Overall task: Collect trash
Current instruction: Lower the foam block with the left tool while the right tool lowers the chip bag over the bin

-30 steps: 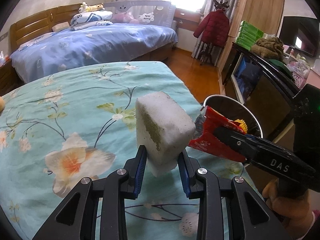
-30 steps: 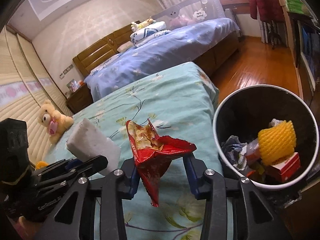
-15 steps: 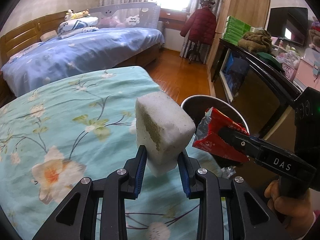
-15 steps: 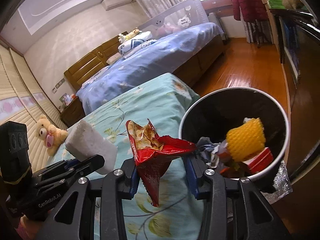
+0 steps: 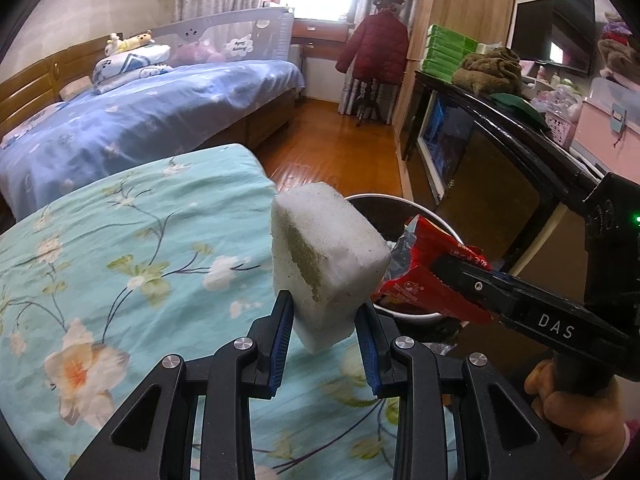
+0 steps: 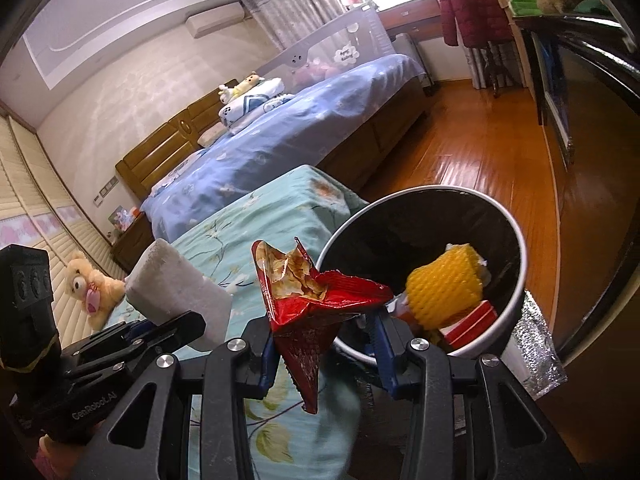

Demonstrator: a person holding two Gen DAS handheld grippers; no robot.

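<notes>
My left gripper point(image 5: 325, 332) is shut on a dirty white foam block point(image 5: 326, 264), held upright above the corner of the teal flowered bed point(image 5: 120, 280). My right gripper point(image 6: 325, 344) is shut on an open red snack bag point(image 6: 312, 312), held at the near rim of a round black trash bin point(image 6: 516, 236). The bin holds a yellow foam net point(image 6: 444, 284), a red-and-white box point(image 6: 472, 320) and other scraps. In the left wrist view the right gripper point(image 5: 440, 276) and red bag point(image 5: 424, 248) hang over the bin point(image 5: 384, 200). The foam block also shows in the right wrist view point(image 6: 176, 292).
A blue bed point(image 5: 140, 120) stands behind. Wood floor point(image 6: 480, 160) lies beyond the bin. A dark TV cabinet point(image 5: 480, 152) runs along the right. A red coat on a stand point(image 5: 374, 48) is at the back. A teddy bear point(image 6: 90, 288) sits on the teal bed.
Both grippers have moved right, toward the bin, still holding their loads. The bin now lies closer and more under the red bag.
</notes>
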